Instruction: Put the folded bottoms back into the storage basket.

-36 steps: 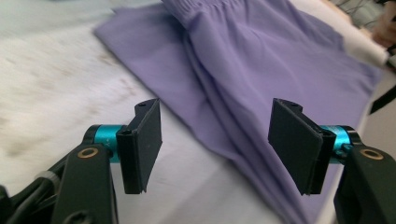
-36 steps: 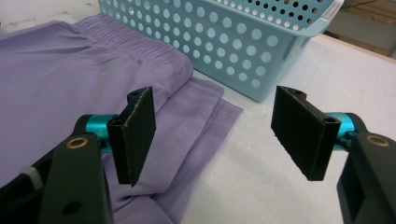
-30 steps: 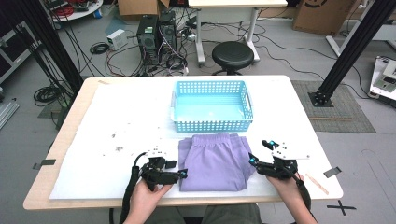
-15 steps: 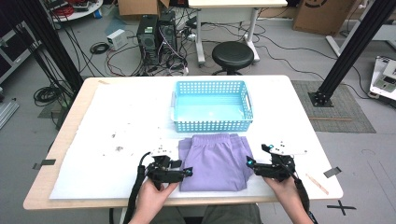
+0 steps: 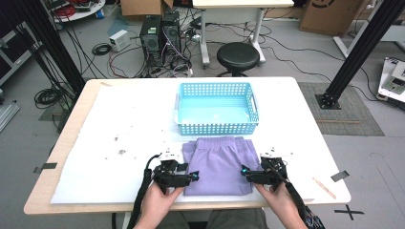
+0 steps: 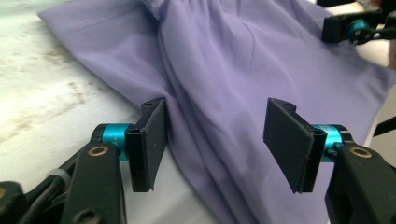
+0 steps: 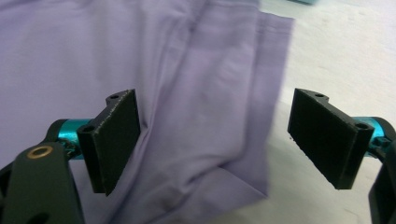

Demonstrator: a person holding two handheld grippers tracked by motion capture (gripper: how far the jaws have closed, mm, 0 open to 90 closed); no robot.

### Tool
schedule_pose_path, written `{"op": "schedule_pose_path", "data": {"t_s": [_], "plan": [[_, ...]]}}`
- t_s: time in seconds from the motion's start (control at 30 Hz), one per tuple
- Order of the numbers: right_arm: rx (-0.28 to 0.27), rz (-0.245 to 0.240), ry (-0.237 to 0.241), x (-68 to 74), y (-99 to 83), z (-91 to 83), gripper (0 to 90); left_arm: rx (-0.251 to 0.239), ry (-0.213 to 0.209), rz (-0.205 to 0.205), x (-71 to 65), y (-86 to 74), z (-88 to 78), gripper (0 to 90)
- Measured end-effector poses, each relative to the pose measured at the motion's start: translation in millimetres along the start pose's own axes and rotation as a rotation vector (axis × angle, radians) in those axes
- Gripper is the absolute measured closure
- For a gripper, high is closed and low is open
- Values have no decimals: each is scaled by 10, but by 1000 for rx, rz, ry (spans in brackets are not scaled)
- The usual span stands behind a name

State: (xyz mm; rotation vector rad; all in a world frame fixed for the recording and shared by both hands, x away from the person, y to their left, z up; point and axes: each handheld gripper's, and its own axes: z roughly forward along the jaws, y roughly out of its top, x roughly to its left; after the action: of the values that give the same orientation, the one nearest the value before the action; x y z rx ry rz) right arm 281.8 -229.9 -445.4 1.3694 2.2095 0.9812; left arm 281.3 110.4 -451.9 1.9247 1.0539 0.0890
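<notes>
moved: both grippers slid inward onto the purple shorts' side edges
grippers: two; left gripper (image 5: 195, 177) closing a bit, right gripper (image 5: 244, 171) just opened wide, neither pinching fabric
shorts: one pair of purple shorts (image 5: 217, 162), folded, lower centre
basket: one blue basket (image 5: 216, 128), just above
surface: white table (image 5: 119, 124); cables, stool (image 5: 238, 56) upper frame

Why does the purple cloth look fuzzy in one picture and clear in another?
In the right gripper view the purple cloth looks smeared, especially along its edge, as if the camera were moving. In the left gripper view its folds are crisp near the fingers and softer farther off. In the high view it is small, evenly lit, without glare.
</notes>
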Motion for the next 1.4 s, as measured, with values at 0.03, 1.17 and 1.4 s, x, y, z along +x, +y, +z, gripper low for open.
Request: {"op": "schedule_pose_path", "data": {"t_s": [0.03, 1.17, 1.4], "plan": [[11, 3, -10, -12, -6, 2, 170, 6, 7, 3, 2, 5, -7, 396], [43, -17, 71, 197, 37, 67, 590, -2, 52, 11, -78, 75, 148, 581], [42, -28, 137, 202, 50, 86, 820, 8, 38, 25, -88, 88, 183, 749]]}}
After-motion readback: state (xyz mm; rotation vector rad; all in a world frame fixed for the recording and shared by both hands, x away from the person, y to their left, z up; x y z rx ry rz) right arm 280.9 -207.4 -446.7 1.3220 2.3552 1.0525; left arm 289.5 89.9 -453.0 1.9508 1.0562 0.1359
